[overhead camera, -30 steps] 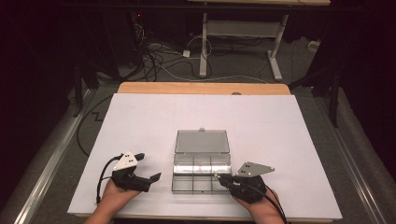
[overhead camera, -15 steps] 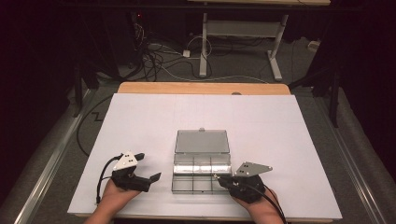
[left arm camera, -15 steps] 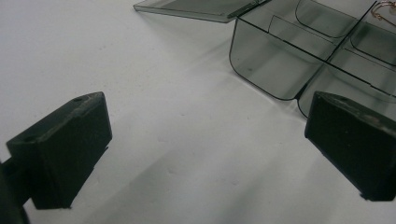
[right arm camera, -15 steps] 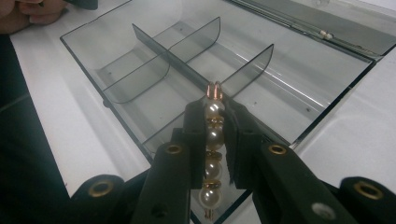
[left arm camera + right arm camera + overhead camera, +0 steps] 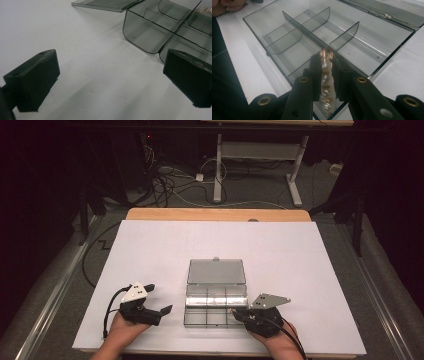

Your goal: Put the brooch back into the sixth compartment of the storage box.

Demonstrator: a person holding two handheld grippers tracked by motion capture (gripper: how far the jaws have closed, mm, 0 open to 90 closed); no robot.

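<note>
Here, right gripper (image 5: 325,66) jaws pinching beaded strip (image 5: 325,75) over box (image 5: 216,320) edge; left gripper (image 5: 110,82) jaws spread.

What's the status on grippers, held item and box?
Left gripper open, empty, beside the organizer box. Right gripper shut on a gold bead strand over the box. Nothing in the way.

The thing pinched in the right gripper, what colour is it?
Shiny gold with pearly beads: the beaded piece shows best in the right gripper view.

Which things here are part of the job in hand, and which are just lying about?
In the job:
divided clear box, lid open
shiny strip clamped in the right gripper
left gripper, open beside the box

Lying about:
cables on the floor
white desk frame behind
</note>
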